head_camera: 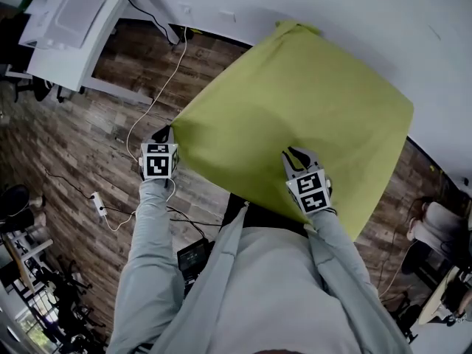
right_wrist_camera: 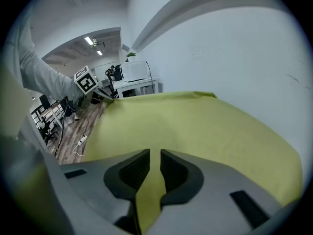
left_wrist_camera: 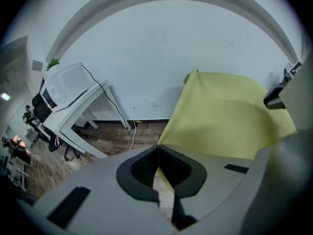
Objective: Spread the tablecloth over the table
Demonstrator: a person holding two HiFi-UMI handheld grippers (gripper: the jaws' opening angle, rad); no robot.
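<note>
The smooth yellow-green tablecloth (head_camera: 295, 102) stretches in a flat, rough square beside the white wall (head_camera: 354, 21), above wood-plank floor (head_camera: 66, 161). The left tool (head_camera: 163, 133) pinches its corner tight; the right tool (head_camera: 297, 155) pinches a fold of its near edge.

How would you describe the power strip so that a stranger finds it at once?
Start at the yellow-green tablecloth, then look left to the wooden floor. Beside the person's left sleeve lies a small white power strip, the only solid block among thin cables.
</note>
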